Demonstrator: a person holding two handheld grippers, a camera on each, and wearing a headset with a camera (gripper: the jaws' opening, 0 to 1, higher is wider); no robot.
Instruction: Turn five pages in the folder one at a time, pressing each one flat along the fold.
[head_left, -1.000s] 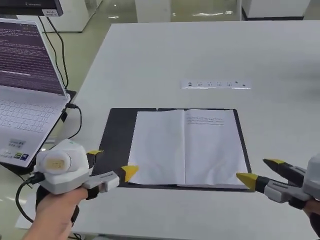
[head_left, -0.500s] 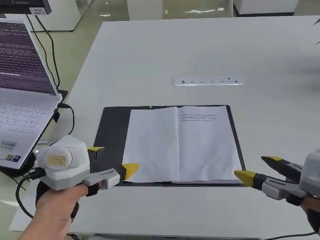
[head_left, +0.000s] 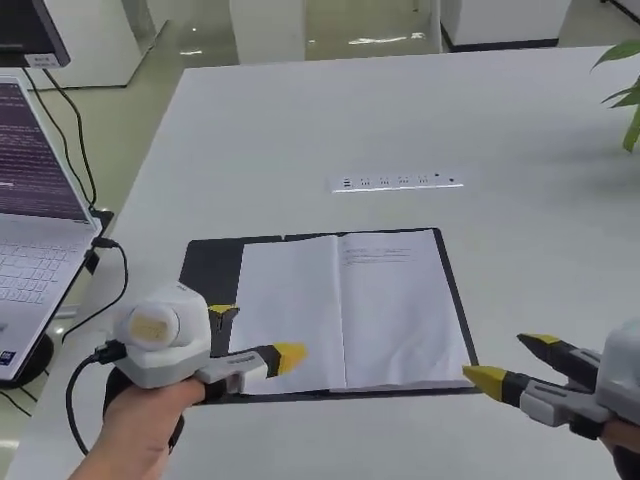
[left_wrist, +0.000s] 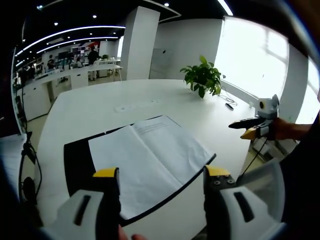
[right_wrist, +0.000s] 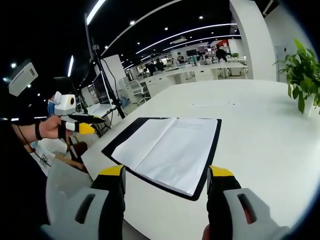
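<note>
Fingers spread on left gripper, right gripper — folder open between; laptop left, power strip beyond.

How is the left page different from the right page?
The left page looks blank; the right page has a few printed lines at its top. A wide black strip of the folder shows beside the left page, only a thin edge beside the right page. Both are white.

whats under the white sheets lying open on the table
A flat black folder cover lies under the open white paper pages, showing as a wide strip at the left and thin edges elsewhere. Whether more sheets lie beneath the top ones is hidden.
</note>
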